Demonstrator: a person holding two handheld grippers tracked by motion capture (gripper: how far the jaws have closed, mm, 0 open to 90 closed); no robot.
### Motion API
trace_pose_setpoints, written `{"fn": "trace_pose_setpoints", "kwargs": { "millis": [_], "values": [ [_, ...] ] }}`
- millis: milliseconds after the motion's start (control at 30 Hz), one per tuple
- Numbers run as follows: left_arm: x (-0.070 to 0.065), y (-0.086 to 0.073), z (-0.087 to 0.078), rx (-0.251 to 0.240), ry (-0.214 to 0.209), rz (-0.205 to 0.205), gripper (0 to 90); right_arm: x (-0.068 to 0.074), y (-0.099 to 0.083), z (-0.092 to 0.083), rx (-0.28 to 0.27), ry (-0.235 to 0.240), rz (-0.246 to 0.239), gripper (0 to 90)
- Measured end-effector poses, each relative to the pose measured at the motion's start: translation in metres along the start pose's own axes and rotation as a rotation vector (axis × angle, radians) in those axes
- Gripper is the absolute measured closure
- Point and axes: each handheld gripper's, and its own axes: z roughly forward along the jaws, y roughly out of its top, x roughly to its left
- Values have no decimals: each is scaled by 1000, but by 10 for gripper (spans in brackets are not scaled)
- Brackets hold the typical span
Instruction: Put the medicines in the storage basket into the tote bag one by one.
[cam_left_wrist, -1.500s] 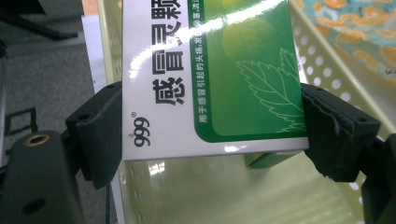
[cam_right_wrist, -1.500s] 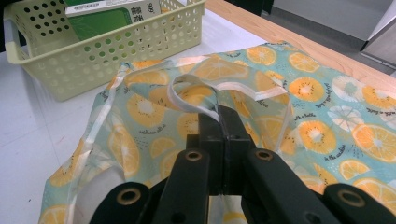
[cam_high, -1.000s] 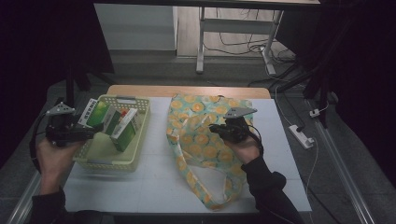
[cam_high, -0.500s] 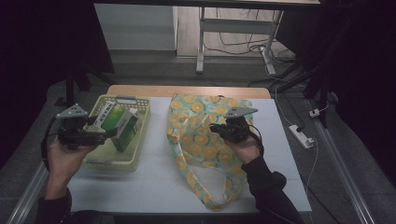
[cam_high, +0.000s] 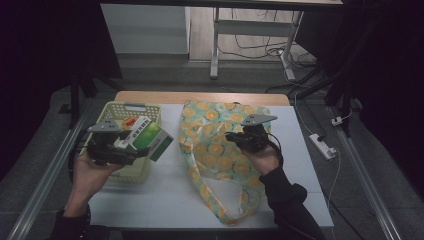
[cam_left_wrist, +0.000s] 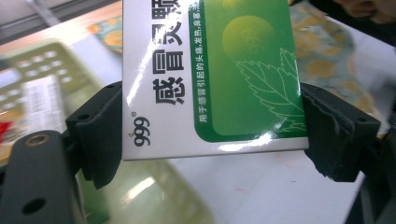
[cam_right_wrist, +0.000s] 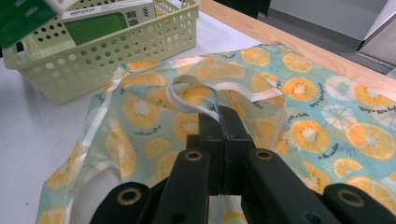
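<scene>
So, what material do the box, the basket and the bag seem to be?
Medicine box: glossy printed card, judging by its glare. Basket: pale green moulded plastic with punched holes. Bag: soft printed fabric, probably; it wrinkles, and its strap folds.

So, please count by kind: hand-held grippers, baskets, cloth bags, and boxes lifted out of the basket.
Hand-held grippers: 2 (left hand-held gripper, right hand-held gripper)
Basket: 1
Cloth bag: 1
Lifted box: 1
Total: 5

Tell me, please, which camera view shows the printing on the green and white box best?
The left gripper view: the box sits close between the jaws, its printing sharp. The high view shows it small, held above the basket. The right gripper view catches a blurred green corner.
</scene>
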Motion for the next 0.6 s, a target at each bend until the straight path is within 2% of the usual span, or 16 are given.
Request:
{"fn": "trace_pose_setpoints", "kwargs": {
  "millis": [67,133,400,600],
  "values": [
    [-4,2,6,-3,-49,5,168,0,0,0,-1,0,0,897],
    [-9,4,13,3,-80,13,168,-1,0,0,-2,0,0,897],
    [-32,14,41,50,-156,66,168,-2,0,0,-5,2,3,897],
    [-44,19,66,93,-205,98,168,-2,1,1,-7,4,5,898]
  ]
}}
